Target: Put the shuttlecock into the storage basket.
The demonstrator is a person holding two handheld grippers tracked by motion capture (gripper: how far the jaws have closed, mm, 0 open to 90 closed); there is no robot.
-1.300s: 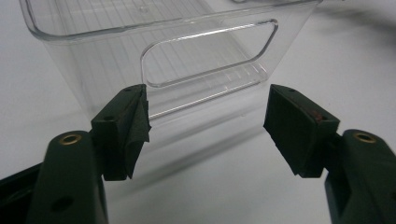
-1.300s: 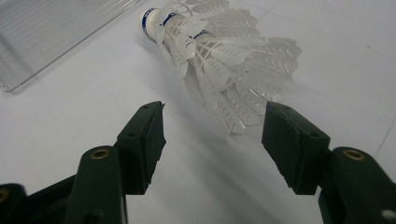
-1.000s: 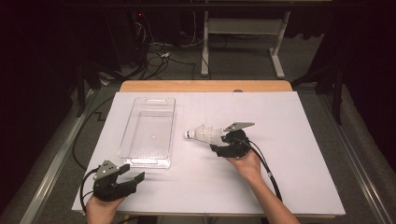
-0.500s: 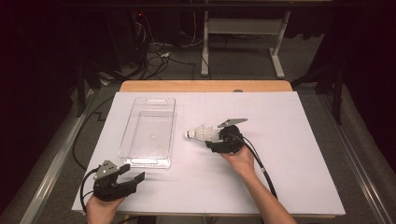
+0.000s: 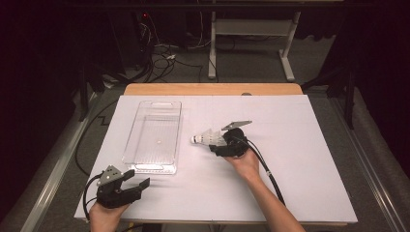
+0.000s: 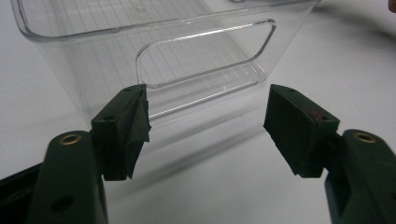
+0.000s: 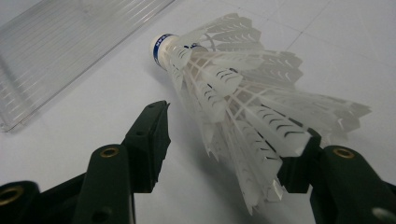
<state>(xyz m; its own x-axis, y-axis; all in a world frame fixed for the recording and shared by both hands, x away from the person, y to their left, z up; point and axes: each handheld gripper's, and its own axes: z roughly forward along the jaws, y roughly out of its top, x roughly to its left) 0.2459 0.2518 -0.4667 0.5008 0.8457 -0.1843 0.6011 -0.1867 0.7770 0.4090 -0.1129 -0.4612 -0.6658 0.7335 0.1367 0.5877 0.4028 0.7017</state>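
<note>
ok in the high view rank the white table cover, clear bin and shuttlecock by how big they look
1. white table cover, by far the largest
2. clear bin
3. shuttlecock, the smallest

All three lie on one tabletop, so nearness to the camera hardly affects the order.

glossy clear plastic bin (image 5: 153,137), white feathered shuttlecock (image 7: 243,98)

The shuttlecock (image 7: 243,107) skirt hides one pad of the right tongs (image 7: 224,140); contact there cannot be told.

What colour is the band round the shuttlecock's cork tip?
Blue, on the white feathered shuttlecock's rounded cork tip; the right gripper view shows it best.
</note>
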